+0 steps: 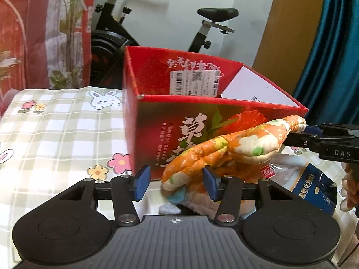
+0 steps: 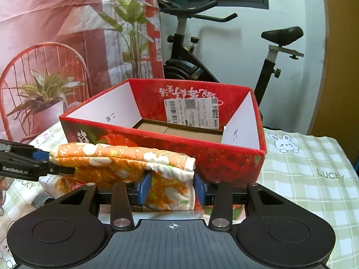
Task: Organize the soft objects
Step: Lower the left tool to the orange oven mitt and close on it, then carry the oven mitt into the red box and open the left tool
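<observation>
I'm reading "LUCKY" on the tablecloth (image 2: 314,157), "GenRobot.AI" and "DAS" on gripper (image 2: 41,163) bodies, "草" on the box (image 1: 202,121), "8" on its label (image 2: 193,109).
</observation>
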`<state>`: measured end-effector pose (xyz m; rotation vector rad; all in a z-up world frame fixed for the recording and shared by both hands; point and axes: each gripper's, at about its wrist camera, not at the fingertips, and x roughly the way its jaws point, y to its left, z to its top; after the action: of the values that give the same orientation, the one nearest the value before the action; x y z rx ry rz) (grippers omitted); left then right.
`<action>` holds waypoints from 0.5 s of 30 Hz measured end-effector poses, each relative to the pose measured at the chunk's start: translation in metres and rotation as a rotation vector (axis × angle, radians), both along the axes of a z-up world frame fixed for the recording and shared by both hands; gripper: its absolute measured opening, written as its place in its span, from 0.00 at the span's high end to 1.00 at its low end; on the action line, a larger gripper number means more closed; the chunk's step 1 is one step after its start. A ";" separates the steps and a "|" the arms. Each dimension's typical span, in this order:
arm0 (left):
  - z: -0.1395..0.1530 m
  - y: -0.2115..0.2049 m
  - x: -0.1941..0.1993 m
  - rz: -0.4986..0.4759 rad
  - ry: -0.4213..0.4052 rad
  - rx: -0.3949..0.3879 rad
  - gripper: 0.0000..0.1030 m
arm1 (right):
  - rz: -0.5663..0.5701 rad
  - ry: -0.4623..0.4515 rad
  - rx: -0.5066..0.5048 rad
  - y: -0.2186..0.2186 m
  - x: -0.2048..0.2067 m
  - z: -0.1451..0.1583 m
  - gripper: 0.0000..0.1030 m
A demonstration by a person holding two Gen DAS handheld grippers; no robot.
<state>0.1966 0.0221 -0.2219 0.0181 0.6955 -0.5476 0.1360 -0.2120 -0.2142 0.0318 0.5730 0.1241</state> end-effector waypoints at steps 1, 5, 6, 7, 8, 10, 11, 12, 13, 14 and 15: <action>-0.001 -0.002 0.001 -0.002 -0.003 0.002 0.48 | 0.000 0.002 0.001 0.000 0.001 -0.001 0.62; -0.004 -0.004 0.007 -0.013 0.001 -0.014 0.58 | 0.007 -0.005 -0.004 0.002 0.003 -0.001 0.73; -0.003 -0.005 0.007 -0.024 0.003 -0.020 0.69 | 0.006 -0.008 -0.006 0.002 0.003 0.000 0.76; -0.003 -0.007 0.008 -0.028 0.001 -0.009 0.74 | 0.004 -0.010 -0.007 0.002 0.003 0.001 0.81; -0.002 -0.009 0.007 -0.032 -0.007 0.009 0.75 | 0.003 -0.010 -0.004 0.001 0.003 0.002 0.86; -0.001 -0.010 0.004 -0.042 -0.021 0.020 0.79 | 0.003 -0.016 0.002 -0.001 0.002 0.005 0.89; -0.001 -0.009 0.003 -0.041 -0.027 0.016 0.80 | 0.005 -0.021 0.006 -0.002 0.001 0.006 0.91; 0.000 -0.008 0.002 -0.038 -0.031 0.008 0.81 | 0.008 -0.027 0.010 -0.003 0.000 0.008 0.92; 0.002 -0.007 0.002 -0.035 -0.035 0.000 0.81 | 0.010 -0.032 0.012 -0.003 -0.001 0.010 0.92; 0.004 -0.006 0.000 -0.031 -0.040 -0.005 0.81 | 0.012 -0.039 0.013 -0.002 -0.003 0.012 0.92; 0.007 -0.005 -0.001 -0.029 -0.047 -0.009 0.81 | 0.014 -0.047 0.013 -0.002 -0.004 0.014 0.92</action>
<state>0.1955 0.0171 -0.2149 0.0320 0.6479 -0.5761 0.1315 -0.2138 -0.2001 0.0376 0.5257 0.1415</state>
